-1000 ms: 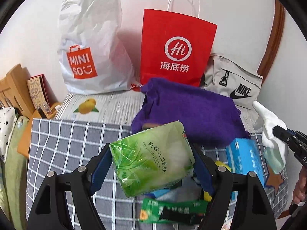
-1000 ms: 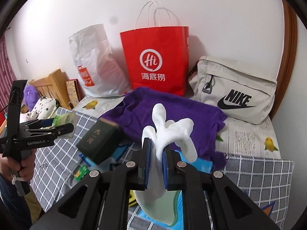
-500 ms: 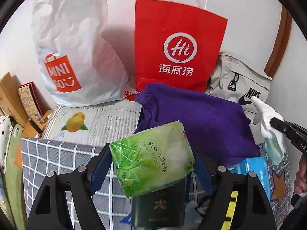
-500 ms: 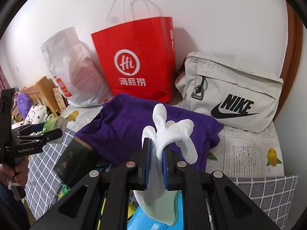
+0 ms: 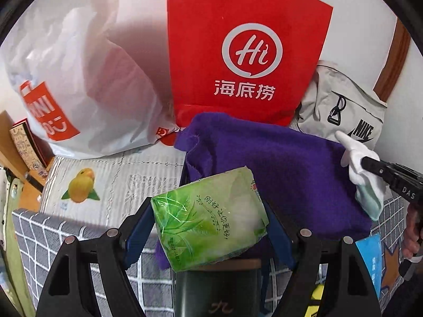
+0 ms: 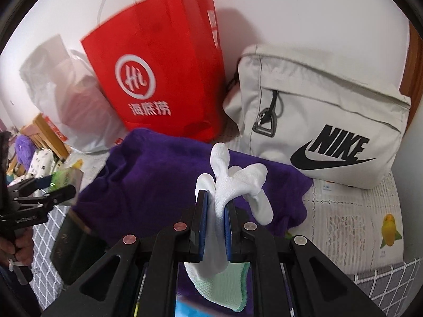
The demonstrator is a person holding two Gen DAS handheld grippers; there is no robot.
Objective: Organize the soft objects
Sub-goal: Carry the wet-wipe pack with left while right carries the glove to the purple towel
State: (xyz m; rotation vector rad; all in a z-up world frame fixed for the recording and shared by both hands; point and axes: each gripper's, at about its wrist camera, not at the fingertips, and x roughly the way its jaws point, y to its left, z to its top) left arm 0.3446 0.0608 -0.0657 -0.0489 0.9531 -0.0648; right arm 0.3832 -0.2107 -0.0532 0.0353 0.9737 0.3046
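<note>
My left gripper point(image 5: 208, 216) is shut on a green tissue pack point(image 5: 208, 219), held above the front edge of a purple towel point(image 5: 277, 163) on the bed. My right gripper point(image 6: 214, 206) is shut on a white glove point(image 6: 232, 182) with a mint cuff, over the same purple towel point(image 6: 158, 174). From the left wrist view the glove point(image 5: 362, 163) and right gripper show at the right edge. The tissue pack point(image 6: 66, 178) and left gripper point(image 6: 46, 190) appear at the left of the right wrist view. A red paper bag point(image 5: 246, 45) stands behind the towel.
A white plastic bag point(image 5: 79, 79) leans left of the red bag, a beige Nike bag point(image 6: 322, 126) right of it, all against the wall. A dark green box point(image 5: 219, 290) and a blue packet point(image 5: 370, 259) lie on the grey checked cover point(image 5: 53, 232). Wooden furniture point(image 5: 10, 142) stands at the left.
Both grippers have moved forward toward the bags at the wall, which now look larger and closer. Each still holds its object. The dark green box has come into view under the left gripper.
</note>
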